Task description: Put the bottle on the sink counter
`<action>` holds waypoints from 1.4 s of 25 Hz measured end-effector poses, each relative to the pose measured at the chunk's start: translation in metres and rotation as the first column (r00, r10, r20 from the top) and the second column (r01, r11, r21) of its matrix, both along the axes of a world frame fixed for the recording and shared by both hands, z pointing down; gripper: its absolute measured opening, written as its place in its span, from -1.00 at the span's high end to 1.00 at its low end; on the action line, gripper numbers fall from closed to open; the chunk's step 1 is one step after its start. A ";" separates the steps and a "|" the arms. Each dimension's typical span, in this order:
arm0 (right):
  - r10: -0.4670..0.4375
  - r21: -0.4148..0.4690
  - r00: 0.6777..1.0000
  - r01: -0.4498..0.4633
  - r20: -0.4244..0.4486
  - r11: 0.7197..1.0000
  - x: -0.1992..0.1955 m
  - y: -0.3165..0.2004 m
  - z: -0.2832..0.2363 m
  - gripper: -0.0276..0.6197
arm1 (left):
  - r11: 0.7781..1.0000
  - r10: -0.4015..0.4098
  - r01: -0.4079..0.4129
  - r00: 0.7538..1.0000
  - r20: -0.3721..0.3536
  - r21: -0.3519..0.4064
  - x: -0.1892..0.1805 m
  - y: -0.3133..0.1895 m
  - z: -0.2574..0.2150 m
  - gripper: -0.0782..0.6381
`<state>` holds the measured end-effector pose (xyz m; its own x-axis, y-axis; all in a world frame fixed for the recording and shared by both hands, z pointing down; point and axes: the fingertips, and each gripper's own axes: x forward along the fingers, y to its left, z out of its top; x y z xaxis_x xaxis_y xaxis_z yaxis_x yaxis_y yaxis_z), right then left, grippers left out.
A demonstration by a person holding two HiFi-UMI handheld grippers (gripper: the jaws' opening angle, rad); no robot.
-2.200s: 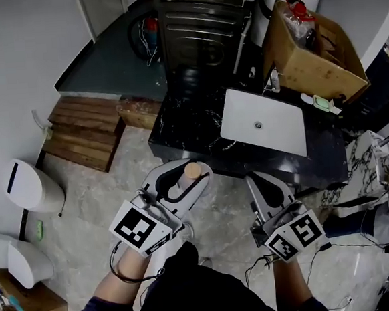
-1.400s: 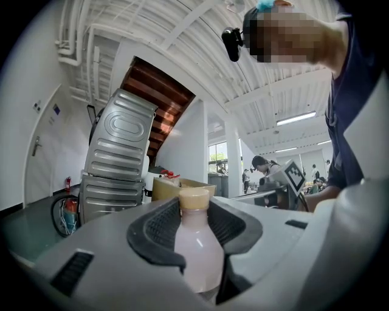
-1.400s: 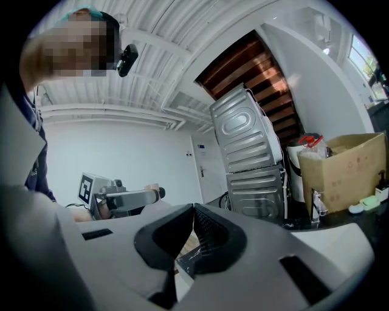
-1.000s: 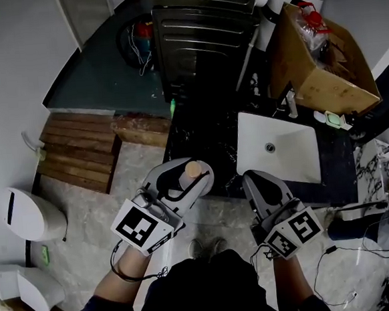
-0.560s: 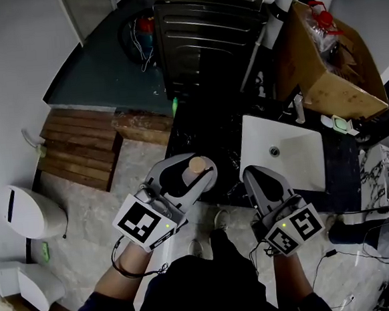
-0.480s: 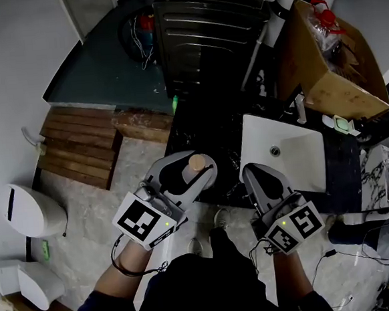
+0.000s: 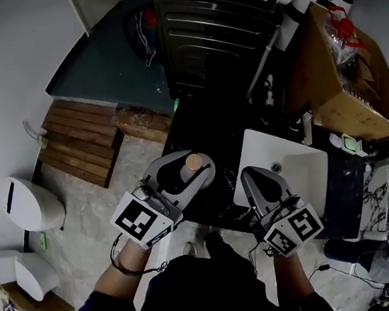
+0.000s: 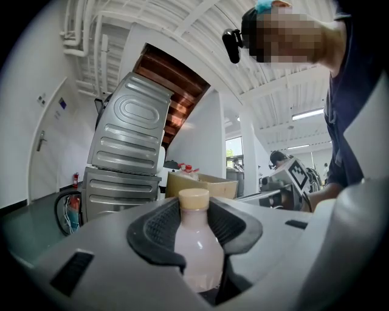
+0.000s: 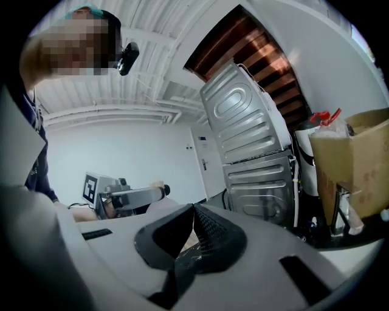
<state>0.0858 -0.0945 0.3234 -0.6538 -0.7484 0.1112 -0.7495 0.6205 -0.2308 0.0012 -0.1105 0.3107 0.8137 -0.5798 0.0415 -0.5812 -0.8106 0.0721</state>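
Moved: both tongs are in over the worktop (image 7: pixel 206 127) now. Two seconds back they hung over bare floor short of it, and the grip on the bottle hasn't changed.
Bottle (image 7: pixel 192 162): pale milky body with a tan cap, standing upright in the left tongs. From the head view it rides above the worktop's near edge, carried rather than standing on anything.
Left tongs (image 7: pixel 182 164): clamped on the bottle (image 8: pixel 197 243), a dark pad on each side of its shoulder and the cap poking up above them.
Right tongs (image 7: pixel 253 177): closed, with the pads meeting tip to tip (image 9: pixel 193 209) and nothing between them. They sit just to the right of the left tongs.
Worktop: black with pale veining, running ahead of and under both tongs.
Basin (image 7: pixel 288 157): white and rectangular, ahead and right of the left tongs. Its near left corner lies under the right tongs' tips.
Cardboard box (image 7: pixel 336 80): open-topped, well beyond the right tongs, past the basin.
Metal appliance (image 7: pixel 218 29): ribbed grey front, straight ahead beyond the left tongs.
Wooden pallet (image 7: pixel 79 137): on the floor, off to the left of the left tongs.
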 end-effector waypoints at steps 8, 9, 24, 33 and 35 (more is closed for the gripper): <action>-0.058 -0.021 0.998 0.059 0.014 0.998 0.027 -0.051 0.010 0.83 | 0.997 -0.075 0.075 0.997 0.019 -0.014 0.020 -0.054 0.012 0.39; -0.066 -0.025 0.998 0.066 0.016 0.997 0.030 -0.057 0.012 0.84 | 0.996 -0.085 0.085 0.996 0.019 -0.013 0.023 -0.060 0.013 0.39; -0.121 -0.090 0.993 0.121 0.005 0.989 0.051 -0.112 0.048 0.83 | 0.990 -0.140 0.141 0.988 0.065 -0.017 0.031 -0.149 0.054 0.39; -0.090 -0.139 0.996 0.090 0.007 0.986 0.041 -0.145 0.078 0.83 | 0.995 -0.096 0.099 0.990 0.103 -0.025 0.014 -0.206 0.091 0.39; -0.080 -0.154 0.997 0.080 0.003 0.985 0.038 -0.151 0.086 0.83 | 0.997 -0.076 0.078 0.991 0.114 -0.021 0.013 -0.217 0.101 0.39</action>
<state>0.1242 -0.2453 0.4091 -0.7105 -0.6673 0.2234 -0.6996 0.6357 -0.3263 0.0141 -0.3279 0.4113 0.7559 -0.6382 0.1462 -0.6474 -0.7618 0.0218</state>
